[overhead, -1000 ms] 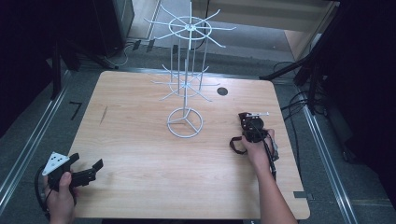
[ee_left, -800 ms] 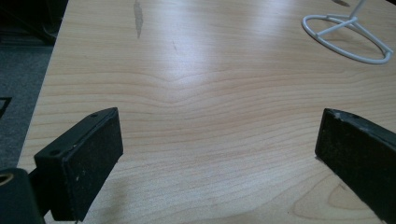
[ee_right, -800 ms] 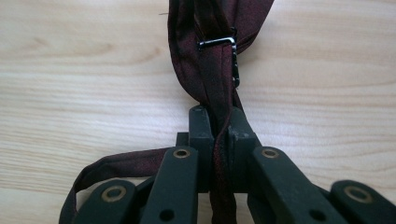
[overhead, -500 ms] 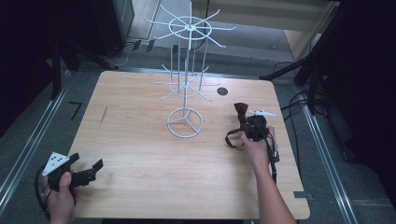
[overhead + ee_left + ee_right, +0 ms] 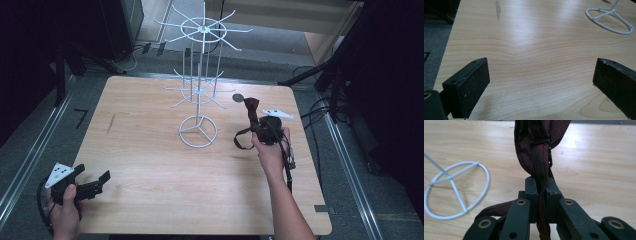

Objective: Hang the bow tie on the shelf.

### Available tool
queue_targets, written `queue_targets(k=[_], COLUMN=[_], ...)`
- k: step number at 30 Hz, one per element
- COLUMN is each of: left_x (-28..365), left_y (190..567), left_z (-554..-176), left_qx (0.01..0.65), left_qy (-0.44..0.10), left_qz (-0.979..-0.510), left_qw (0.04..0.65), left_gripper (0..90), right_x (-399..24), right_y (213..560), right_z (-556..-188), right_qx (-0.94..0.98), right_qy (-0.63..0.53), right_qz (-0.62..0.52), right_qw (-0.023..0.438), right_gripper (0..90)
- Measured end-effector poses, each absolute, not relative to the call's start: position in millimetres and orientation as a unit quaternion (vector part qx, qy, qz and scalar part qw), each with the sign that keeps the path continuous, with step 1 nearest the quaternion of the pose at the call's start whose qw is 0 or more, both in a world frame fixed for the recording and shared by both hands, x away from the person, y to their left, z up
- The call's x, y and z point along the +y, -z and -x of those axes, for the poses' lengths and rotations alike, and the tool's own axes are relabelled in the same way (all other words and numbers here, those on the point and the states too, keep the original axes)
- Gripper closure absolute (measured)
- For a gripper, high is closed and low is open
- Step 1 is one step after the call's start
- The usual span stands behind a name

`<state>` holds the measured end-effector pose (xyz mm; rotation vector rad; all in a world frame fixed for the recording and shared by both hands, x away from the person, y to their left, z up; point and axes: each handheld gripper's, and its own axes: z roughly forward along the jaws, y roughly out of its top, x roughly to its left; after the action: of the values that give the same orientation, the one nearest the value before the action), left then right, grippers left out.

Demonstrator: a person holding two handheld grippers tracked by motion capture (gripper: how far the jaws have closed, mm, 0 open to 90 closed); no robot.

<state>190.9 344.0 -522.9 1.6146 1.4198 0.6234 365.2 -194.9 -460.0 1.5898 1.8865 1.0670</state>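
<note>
A dark maroon bow tie [image 5: 250, 111] with a strap loop hangs from my right gripper [image 5: 260, 126], which is shut on it and lifted off the table right of the white wire rack [image 5: 199, 95]. In the right gripper view the jaws pinch the maroon fabric [image 5: 537, 152], a small black clip on it, with the rack's ring base [image 5: 456, 192] at the left. My left gripper [image 5: 92, 182] rests low at the table's front left corner, open; its two black pads [image 5: 472, 82] stand wide apart over bare wood.
The wooden table [image 5: 150, 165] has a dark round grommet [image 5: 238, 98] behind the rack. The rack's wire arms [image 5: 220, 35] spread wide above the table's back middle. Dark stands and cables line the floor at both sides.
My right gripper has risen and shifted slightly toward the rack, lifting the bow tie so its strap now dangles free. The left gripper has stayed put.
</note>
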Motion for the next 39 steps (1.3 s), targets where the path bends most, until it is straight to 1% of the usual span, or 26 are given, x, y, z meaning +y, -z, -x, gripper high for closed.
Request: queue_targets(k=[9,23,39], left_x=[344.0,344.1,344.1], left_y=[522.9,522.9,522.9], left_z=[-190.9,-190.9,-190.9], left_qx=[0.570,0.570,0.570], left_qy=[-0.251,-0.250,-0.250], left_qz=[-0.649,-0.649,-0.649], left_qw=[0.436,0.437,0.437], left_gripper=[1.5,1.5,1.5], right_x=[-181.7,-164.7,-149.2], right_y=[437.0,413.0,398.9], right_z=[-365.8,-371.1,-365.1], right_qx=[0.680,0.676,0.678], right_qy=[-0.415,-0.440,-0.459], right_qz=[-0.559,-0.542,-0.522], right_qw=[0.229,0.236,0.238], right_gripper=[84.4,84.3,84.1])
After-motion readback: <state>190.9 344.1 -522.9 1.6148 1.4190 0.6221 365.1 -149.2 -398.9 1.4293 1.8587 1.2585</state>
